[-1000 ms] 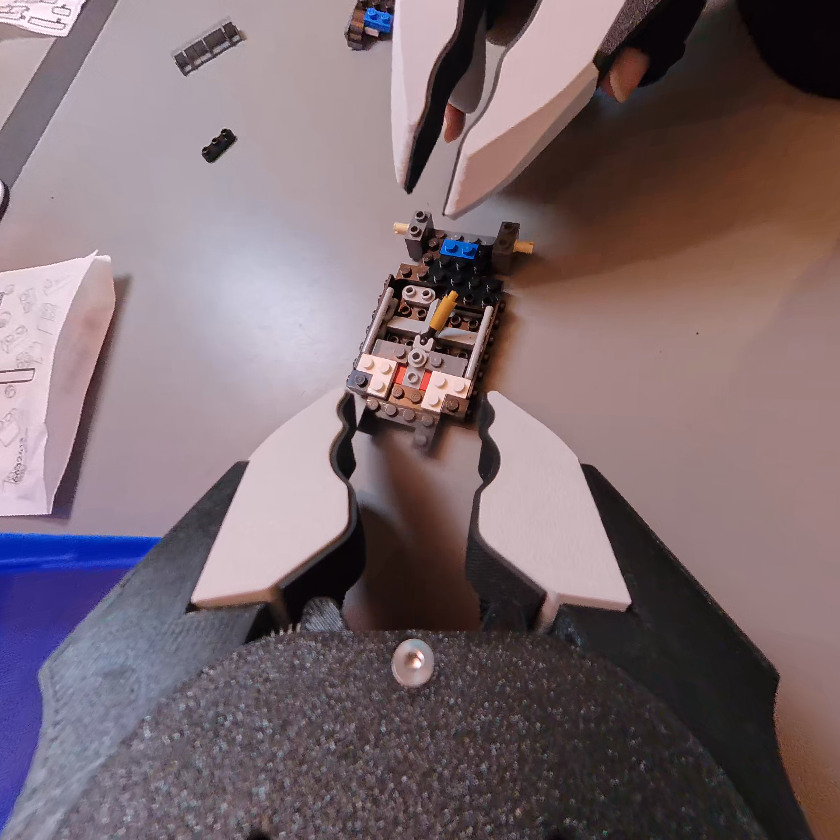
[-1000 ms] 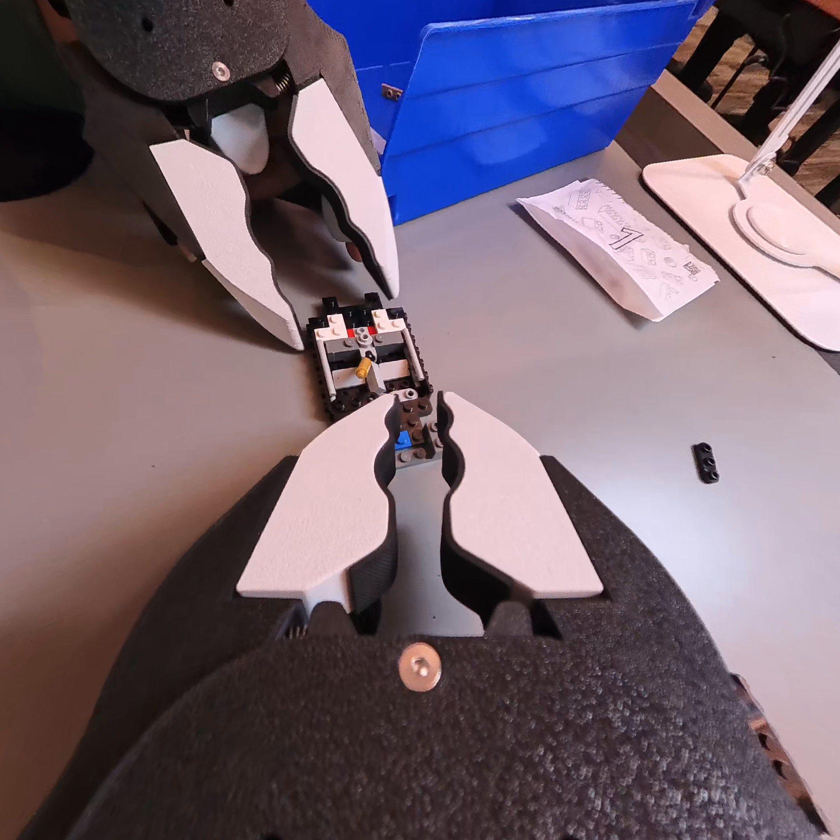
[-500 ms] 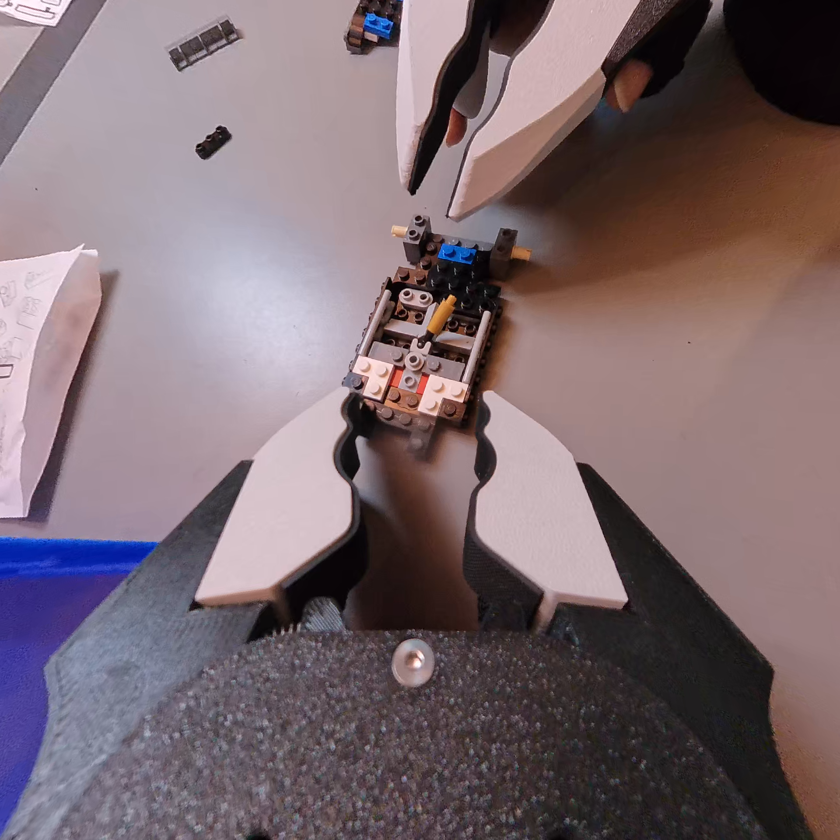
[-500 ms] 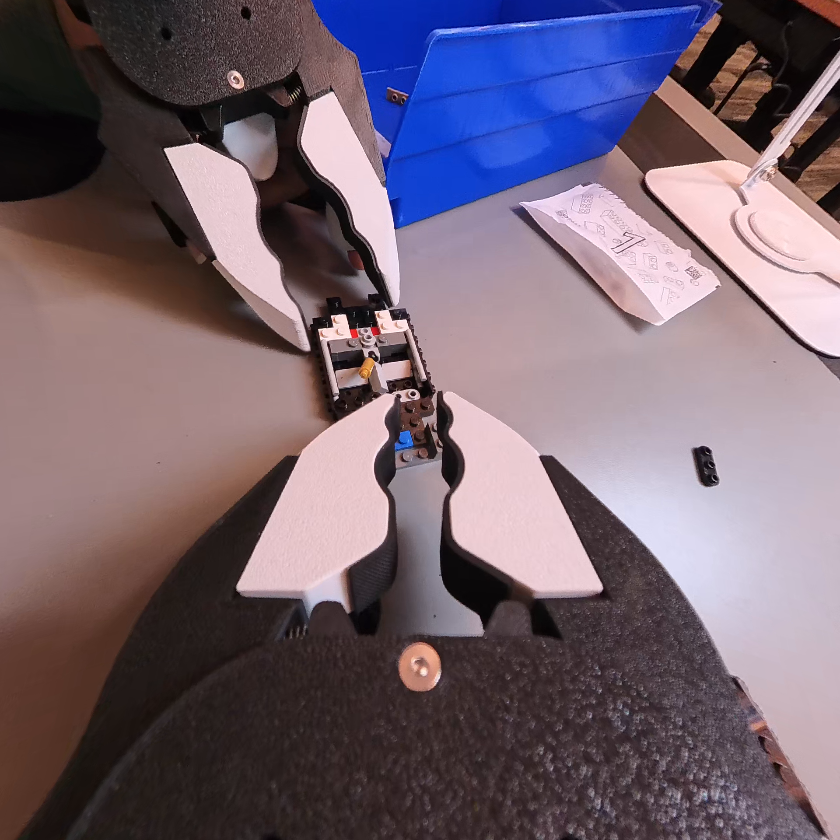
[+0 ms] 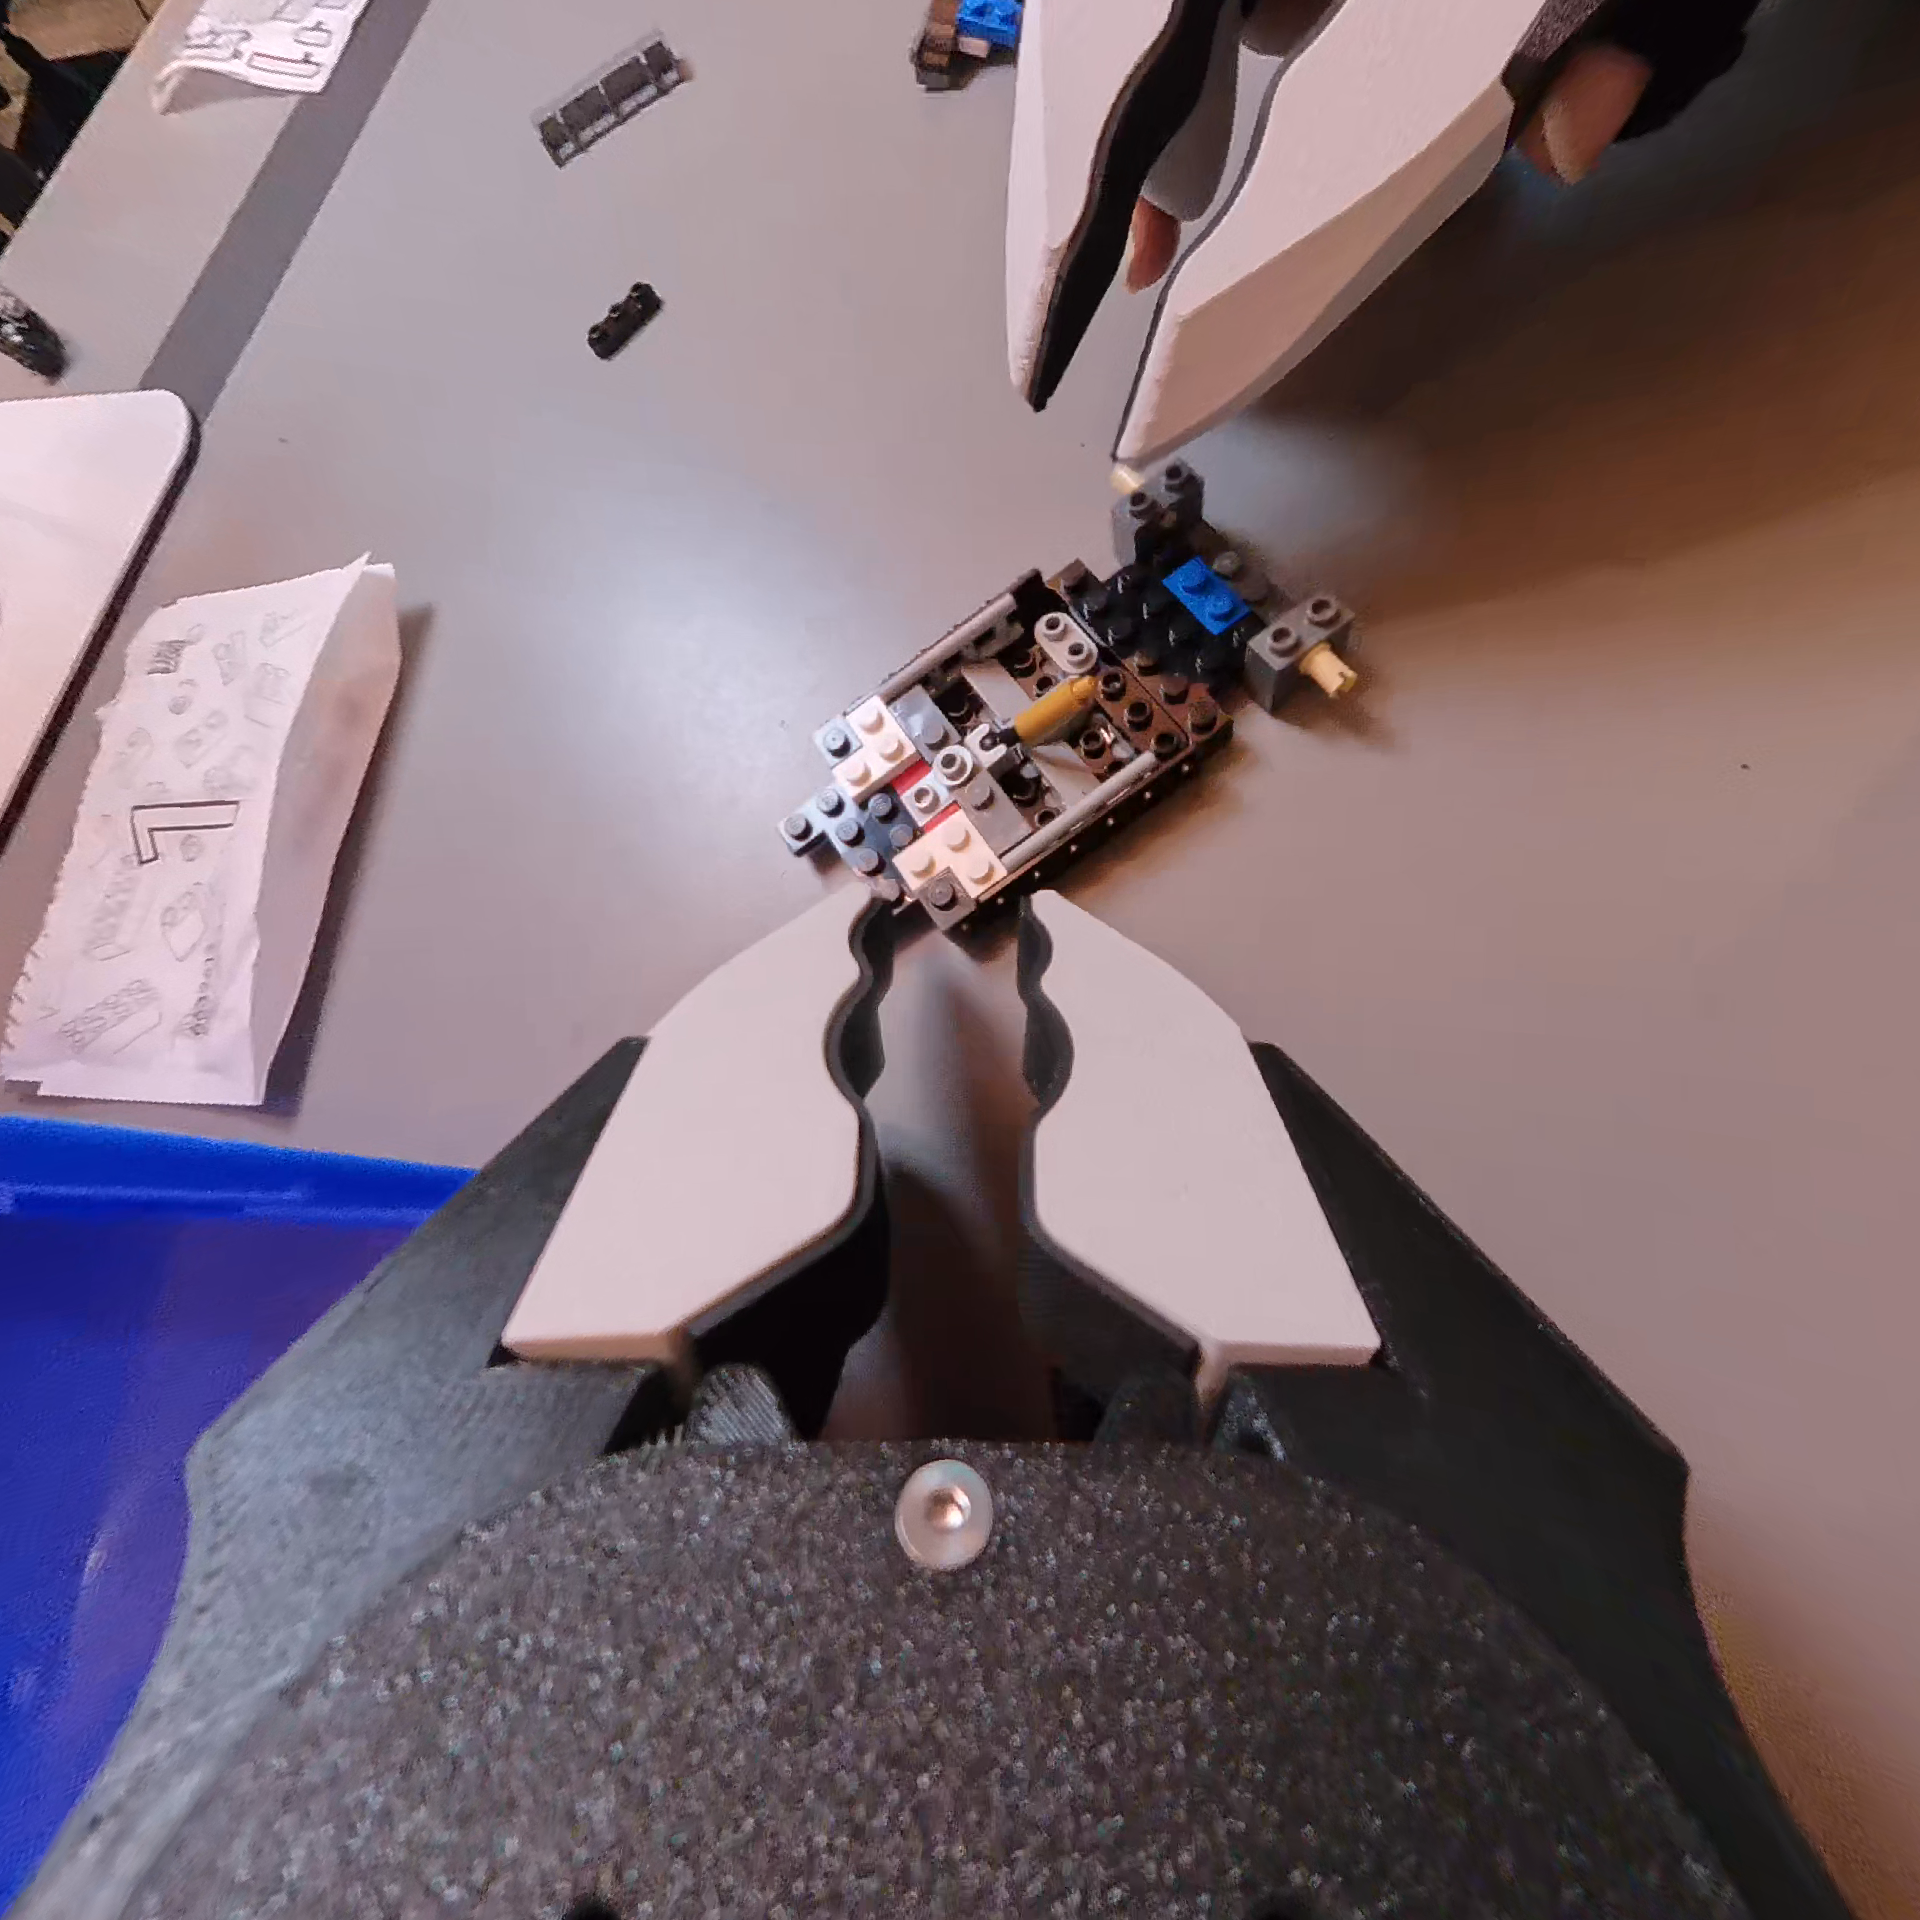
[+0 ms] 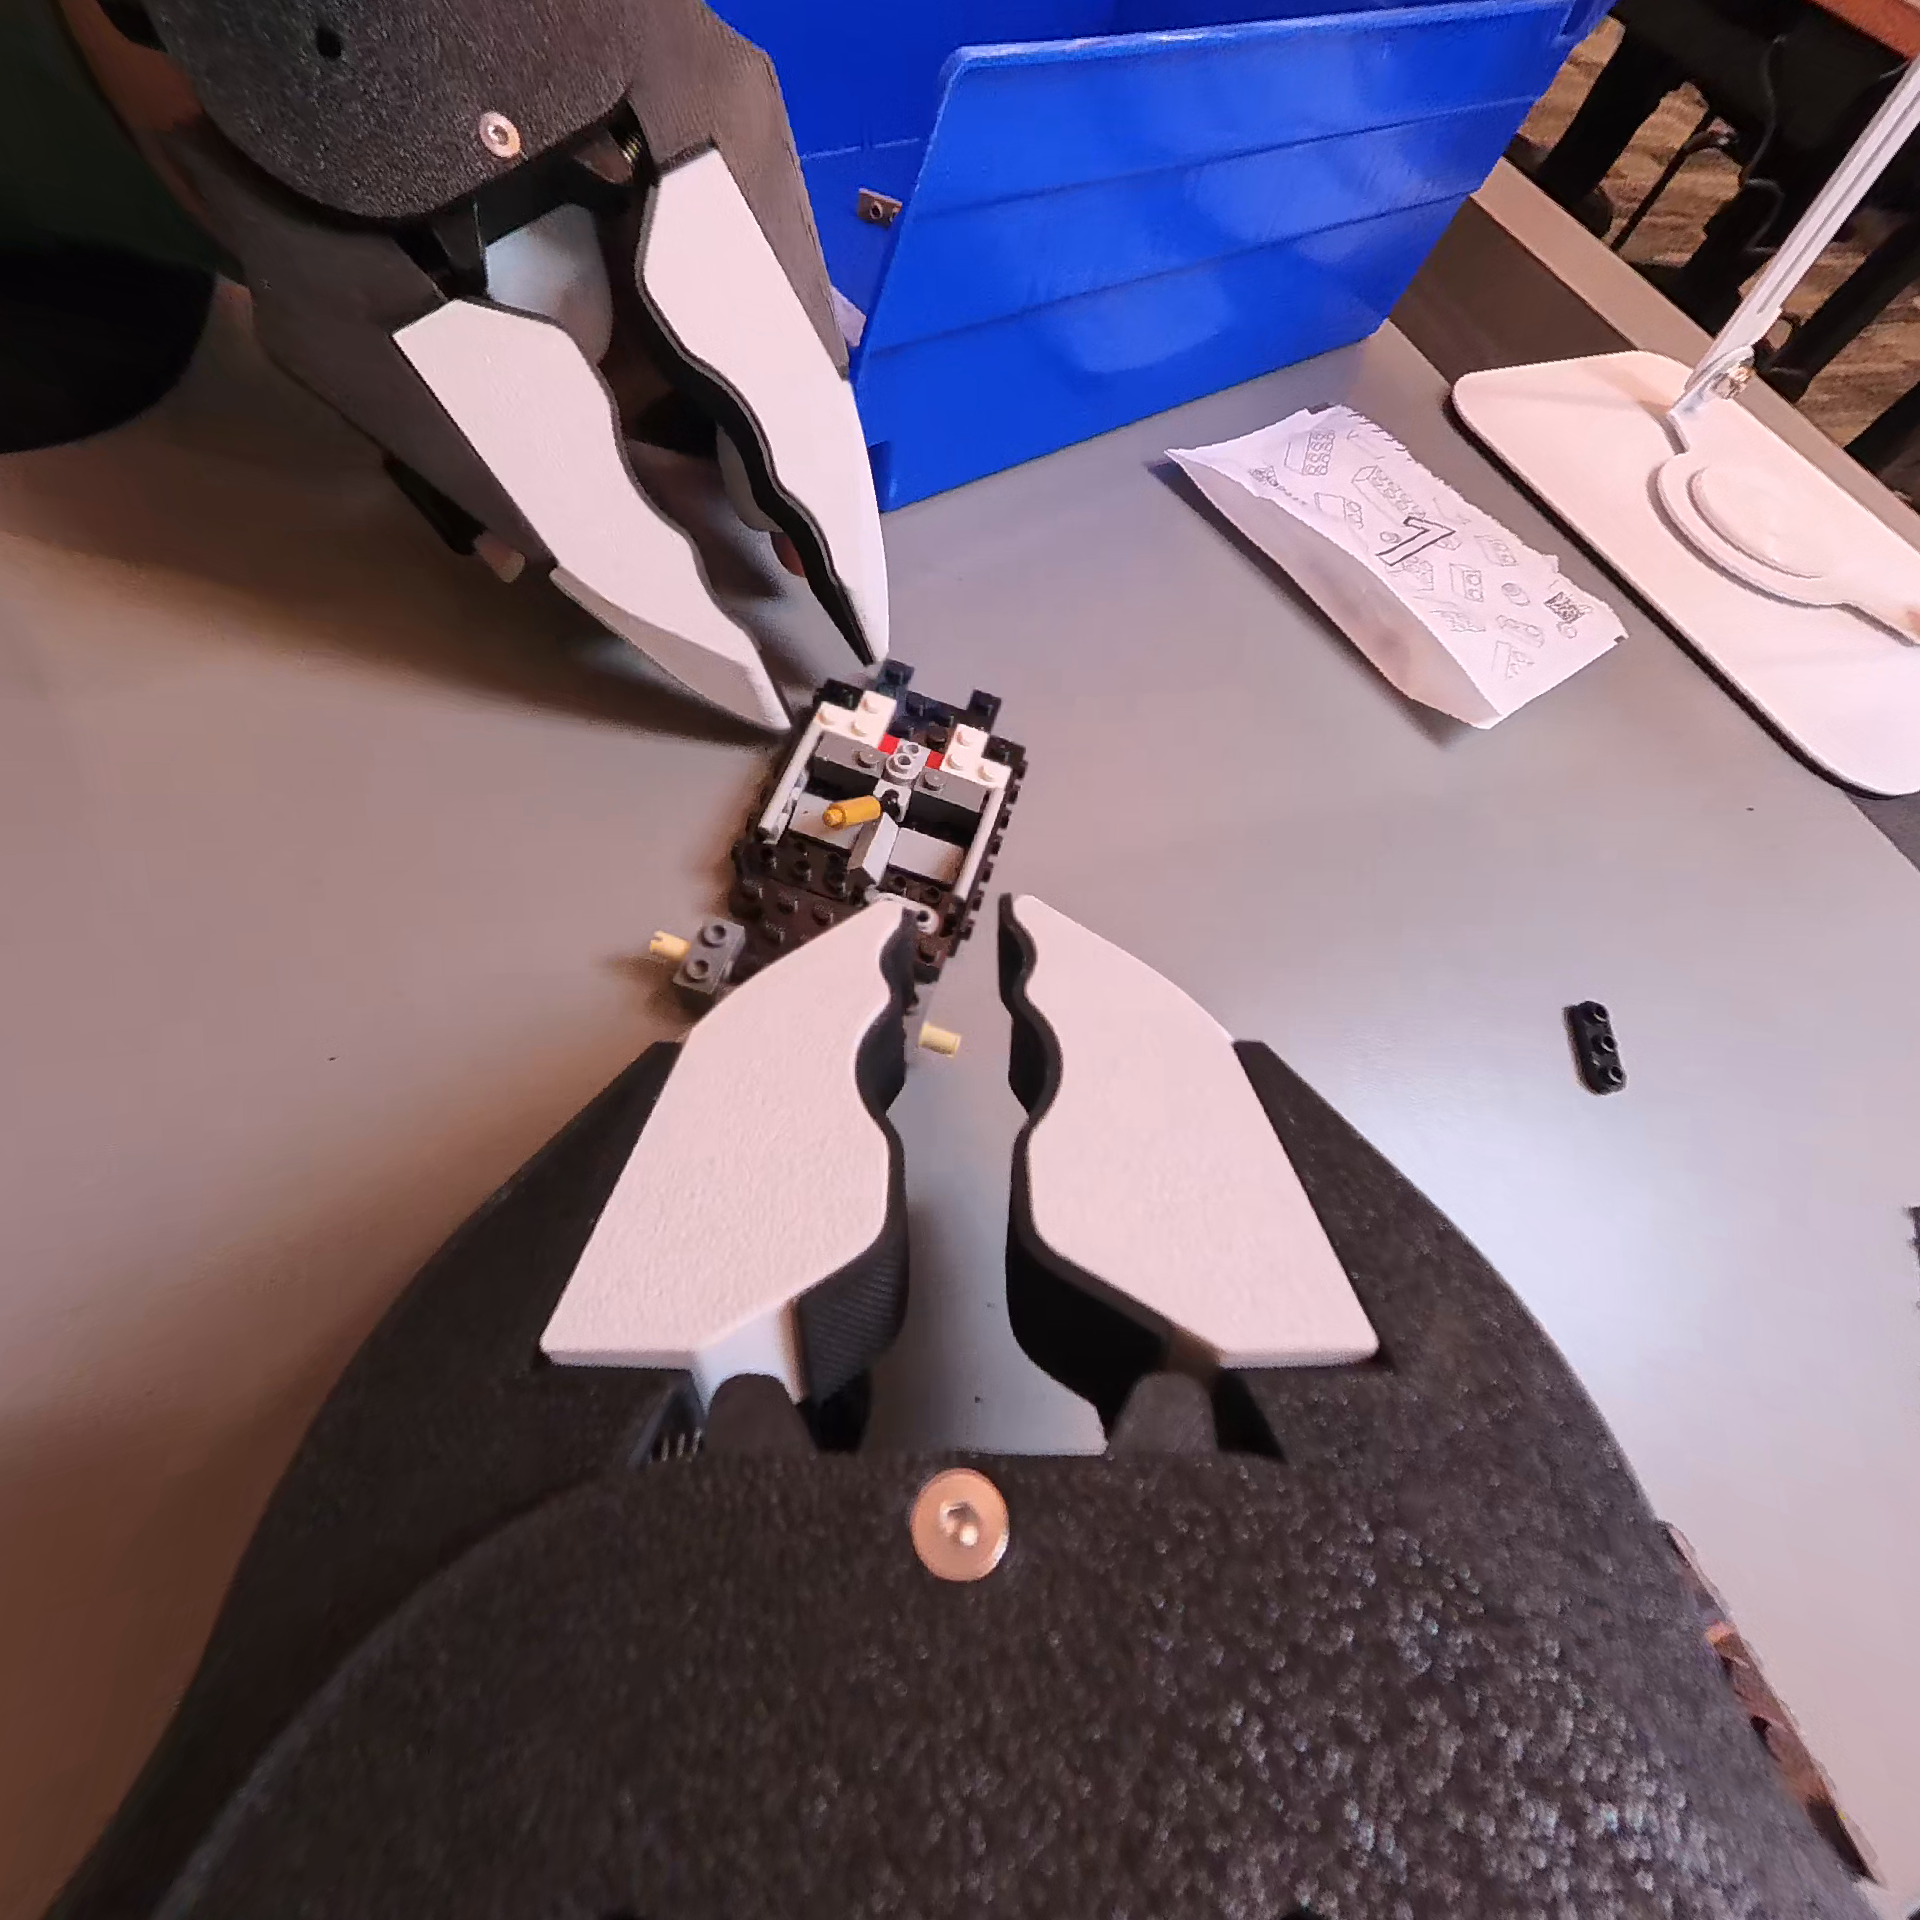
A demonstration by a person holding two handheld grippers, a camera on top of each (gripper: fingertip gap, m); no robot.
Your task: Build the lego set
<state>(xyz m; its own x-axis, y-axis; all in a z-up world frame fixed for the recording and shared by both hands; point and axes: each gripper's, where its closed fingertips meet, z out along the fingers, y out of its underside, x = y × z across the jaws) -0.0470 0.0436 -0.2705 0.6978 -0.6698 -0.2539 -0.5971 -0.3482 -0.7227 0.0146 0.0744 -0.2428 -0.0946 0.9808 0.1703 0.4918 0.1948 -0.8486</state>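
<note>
Left gripper (image 5: 951,914): fingers apart with a gap between the tips, holding nothing; the tips sit at the near corner of the brick model, at or just short of its edge.
Right gripper (image 6: 956,914): fingers apart, nothing clamped; its left fingertip lies over the near end of the model, and one cream axle peg shows in the gap between the fingers.
Brick model (image 5: 1049,727): a flat build of black, grey, white, red and blue bricks lying on the grey table (image 5: 1558,935) between the two grippers, turned at an angle to the left gripper; a yellow pin stands tilted in its middle and grey blocks with cream pegs stick out at the blue end.
Loose black brick (image 6: 1597,1044): alone on the table, well to the right of the right gripper.
Paper bag (image 6: 1403,561): white, printed, flat beside the blue bin (image 6: 1143,239).
Lamp base (image 6: 1714,540): white, at the table's edge beyond the bag.
</note>
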